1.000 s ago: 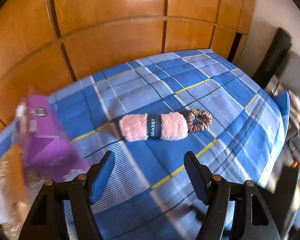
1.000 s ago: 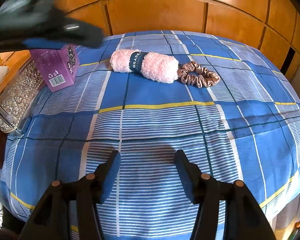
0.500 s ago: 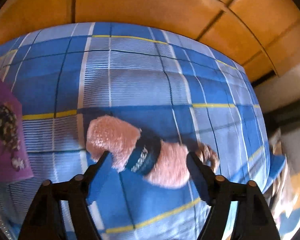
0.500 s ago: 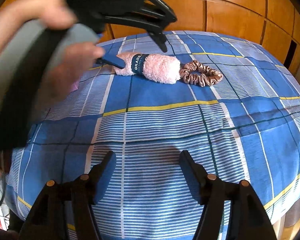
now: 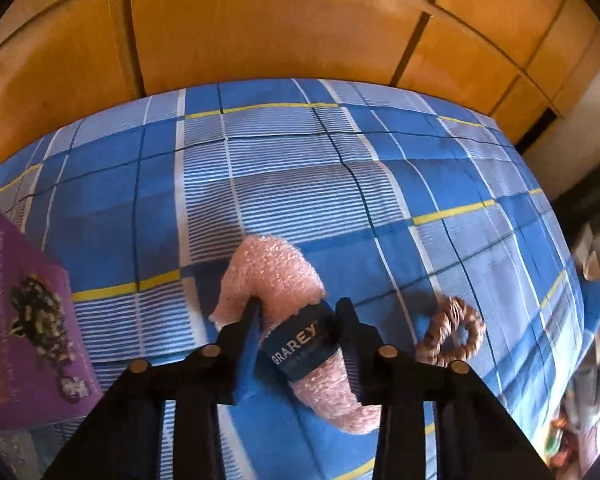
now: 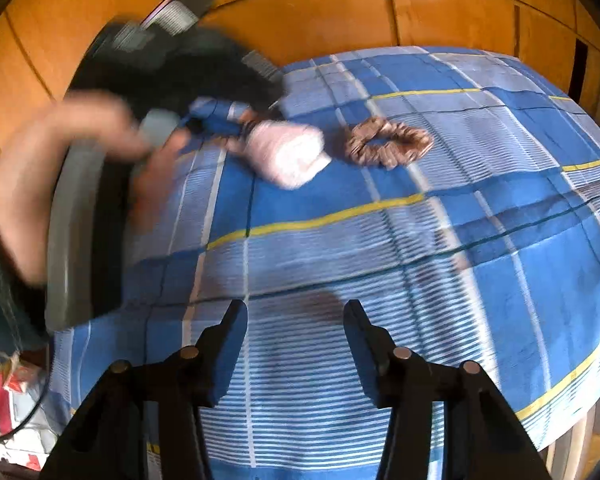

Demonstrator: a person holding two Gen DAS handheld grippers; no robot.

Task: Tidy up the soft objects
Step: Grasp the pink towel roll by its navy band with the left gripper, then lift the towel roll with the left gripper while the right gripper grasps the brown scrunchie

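A fluffy pink towel roll (image 5: 276, 268) with a navy band lies on the blue plaid bedspread (image 5: 300, 184). My left gripper (image 5: 299, 306) points steeply down at it. Its jaws are closing, and both pads press the roll at the band, so the roll bends between them. A brown scrunchie (image 5: 450, 334) lies just right of the roll. In the right wrist view, the roll (image 6: 290, 152) and the scrunchie (image 6: 388, 146) sit far ahead, and a person's hand (image 6: 28, 184) holds the blurred left gripper over the roll. My right gripper (image 6: 296, 310) hovers over bare bedspread, jaws closing with nothing between them.
A purple box (image 5: 24, 320) stands on the bed to the left of the roll. Wooden wardrobe panels (image 5: 260, 20) rise behind the bed. Clutter (image 5: 580, 420) lies past the bed's right edge, and more clutter (image 6: 4, 400) lies at the lower left.
My left gripper came down over the pink roll and its jaws narrowed onto the roll's middle, bending it. My right gripper's jaws narrowed a little and its view shifted left.
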